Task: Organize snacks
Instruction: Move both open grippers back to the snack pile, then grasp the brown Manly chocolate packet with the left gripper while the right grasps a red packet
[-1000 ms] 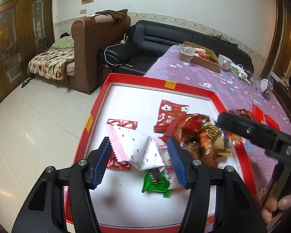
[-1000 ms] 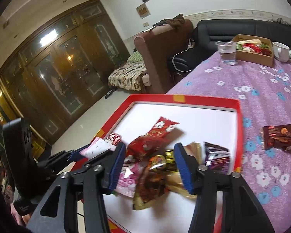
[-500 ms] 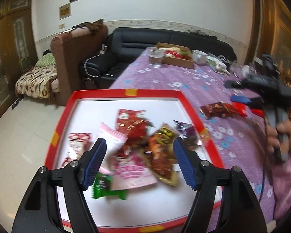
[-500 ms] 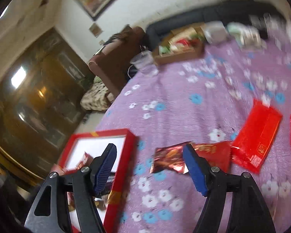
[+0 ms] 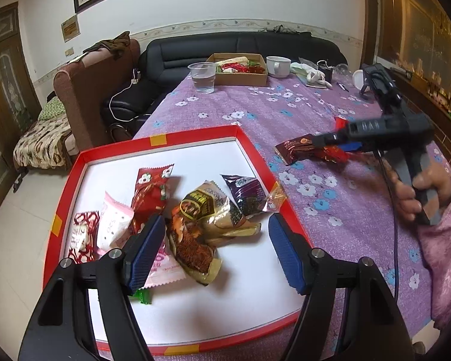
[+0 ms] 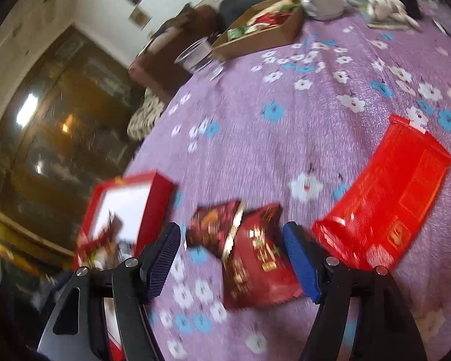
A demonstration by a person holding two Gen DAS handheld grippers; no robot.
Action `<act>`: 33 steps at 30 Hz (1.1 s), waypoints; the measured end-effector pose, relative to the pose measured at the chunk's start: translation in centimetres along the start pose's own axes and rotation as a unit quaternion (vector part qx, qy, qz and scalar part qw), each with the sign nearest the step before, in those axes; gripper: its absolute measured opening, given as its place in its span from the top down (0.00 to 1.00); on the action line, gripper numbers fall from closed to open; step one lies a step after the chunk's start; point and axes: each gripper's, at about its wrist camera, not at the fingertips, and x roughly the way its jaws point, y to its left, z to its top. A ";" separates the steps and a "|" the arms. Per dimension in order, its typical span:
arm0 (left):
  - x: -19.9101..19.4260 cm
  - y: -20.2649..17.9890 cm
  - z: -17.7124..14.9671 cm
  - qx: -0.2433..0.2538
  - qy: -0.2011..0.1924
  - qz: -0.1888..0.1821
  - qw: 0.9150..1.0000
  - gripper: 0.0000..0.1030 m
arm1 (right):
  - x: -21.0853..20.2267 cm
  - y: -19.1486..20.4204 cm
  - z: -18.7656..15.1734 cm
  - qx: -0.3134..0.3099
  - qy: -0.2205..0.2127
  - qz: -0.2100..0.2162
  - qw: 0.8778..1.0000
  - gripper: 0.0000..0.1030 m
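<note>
Two dark red snack packets (image 6: 243, 246) lie overlapped on the purple flowered tabletop (image 6: 255, 138), just beside the red tray (image 6: 156, 198), between the spread fingers of the right tool (image 6: 231, 260), untouched; its jaws just opened. Left tool (image 5: 218, 249), released, hovers over tray snacks (image 5: 207, 210).

Tablecloth (image 6: 255, 138): purple cloth, matt, woven texture, printed with flowers.
Tray (image 5: 255, 156): red rim, smooth white matt floor.
Snack packets (image 5: 207, 210): crinkled glossy foil and plastic film.
Red packet (image 6: 385, 198): shiny ribbed plastic.
Gripper pads (image 5: 285, 258): blue, finely ridged.
Sofa (image 5: 240, 48): black, glossy, leather-like.
</note>
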 end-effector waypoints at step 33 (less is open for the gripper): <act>15.6 -14.3 9.6 0.403 0.086 -0.085 0.907 0.30 | -1.5 -0.8 -0.8 -0.017 0.010 -0.135 0.991 0.55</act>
